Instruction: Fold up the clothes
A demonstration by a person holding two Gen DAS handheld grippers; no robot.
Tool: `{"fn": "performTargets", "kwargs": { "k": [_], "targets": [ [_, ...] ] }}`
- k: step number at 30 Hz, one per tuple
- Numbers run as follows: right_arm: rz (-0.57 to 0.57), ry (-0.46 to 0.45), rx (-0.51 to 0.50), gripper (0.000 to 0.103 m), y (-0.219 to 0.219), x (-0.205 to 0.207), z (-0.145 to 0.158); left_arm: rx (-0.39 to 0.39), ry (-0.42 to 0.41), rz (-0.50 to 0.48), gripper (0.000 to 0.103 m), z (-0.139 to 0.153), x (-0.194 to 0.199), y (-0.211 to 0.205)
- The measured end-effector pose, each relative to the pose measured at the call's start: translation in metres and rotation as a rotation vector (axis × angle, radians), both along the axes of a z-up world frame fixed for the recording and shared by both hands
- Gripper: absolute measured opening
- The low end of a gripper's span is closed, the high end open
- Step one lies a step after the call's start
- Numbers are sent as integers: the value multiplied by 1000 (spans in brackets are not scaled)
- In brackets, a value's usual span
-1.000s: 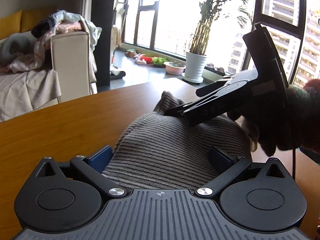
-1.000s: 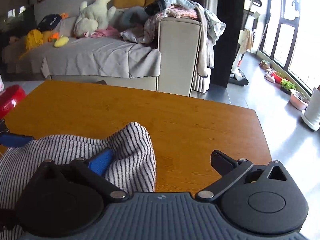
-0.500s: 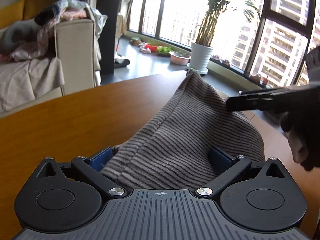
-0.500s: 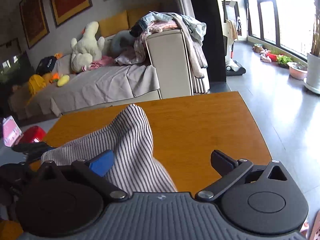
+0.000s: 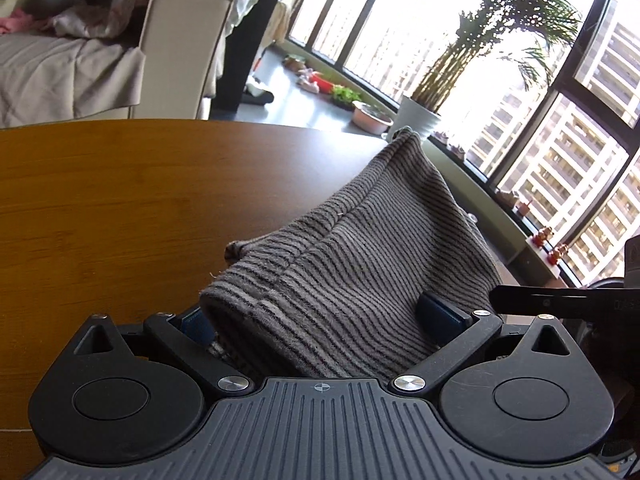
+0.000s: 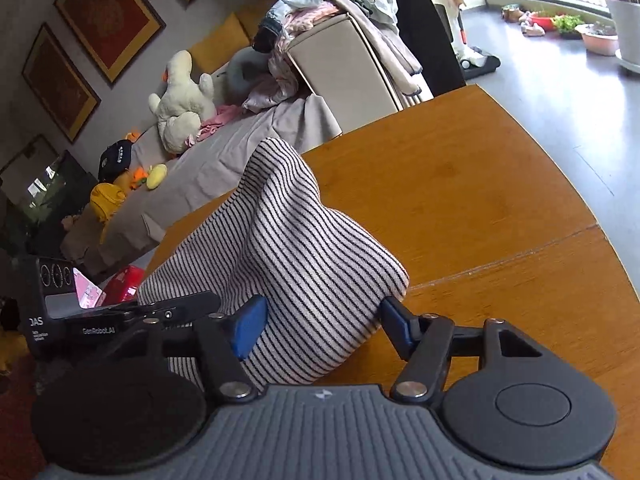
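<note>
We have the striped garment (image 5: 360, 272) bunched between both claws above the wooden table (image 5: 100, 208). Our left gripper (image 5: 320, 316) is wide, with the cloth filling the gap between its blue pads (image 5: 440, 316); whether the pads actually pinch the cloth we cannot tell, since the left pad is mostly buried under a rolled hem. Our right gripper (image 6: 320, 320) is also spread, its blue pads (image 6: 248, 326) set on either side of a fat fold of the same garment (image 6: 288, 264), and again we cannot say that they bite. Ahead of the left claw the cloth rises to a peak, and the bare tabletop runs off to its left and forward as far as the curved far edge. To the right of the right claw the table (image 6: 500, 200) is open up to its rounded rim, a seam line crossing it just beyond the right finger. The other claw shows only as a dark bar at each view's side, cut off by the frame. The lower part of the garment is hidden behind both claw bodies
</note>
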State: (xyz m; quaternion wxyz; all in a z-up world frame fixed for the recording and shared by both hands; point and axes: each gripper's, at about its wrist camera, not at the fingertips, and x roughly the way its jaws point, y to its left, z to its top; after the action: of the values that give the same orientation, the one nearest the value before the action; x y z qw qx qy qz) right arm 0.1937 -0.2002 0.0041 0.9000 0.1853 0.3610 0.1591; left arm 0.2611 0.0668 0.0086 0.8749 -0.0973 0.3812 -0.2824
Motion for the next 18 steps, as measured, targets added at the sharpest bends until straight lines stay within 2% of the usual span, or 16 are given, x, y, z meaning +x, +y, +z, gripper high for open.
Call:
{"fn": "performTargets", "kwargs": {
  "k": [3, 6, 11, 14, 16, 18],
  "targets": [
    [15, -42, -75, 74, 8, 11, 2, 9, -7, 12, 101, 3, -14, -5],
    [37, -107, -204, 82, 25, 27, 7, -7, -23, 1, 101, 6, -37, -14],
    [112, -279, -538, 88, 62, 37, 25, -71, -11, -132, 101, 3, -77, -34],
    [156, -377, -705, 89, 77, 19, 37, -90, -22, -140, 101, 6, -88, -26],
    [179, -389, -694, 89, 76, 3, 46, -102, -31, -141, 101, 8, -94, -20],
    [198, -383, -636, 89, 72, -16, 54, -114, -40, -142, 101, 10, -100, -13]
  ]
}}
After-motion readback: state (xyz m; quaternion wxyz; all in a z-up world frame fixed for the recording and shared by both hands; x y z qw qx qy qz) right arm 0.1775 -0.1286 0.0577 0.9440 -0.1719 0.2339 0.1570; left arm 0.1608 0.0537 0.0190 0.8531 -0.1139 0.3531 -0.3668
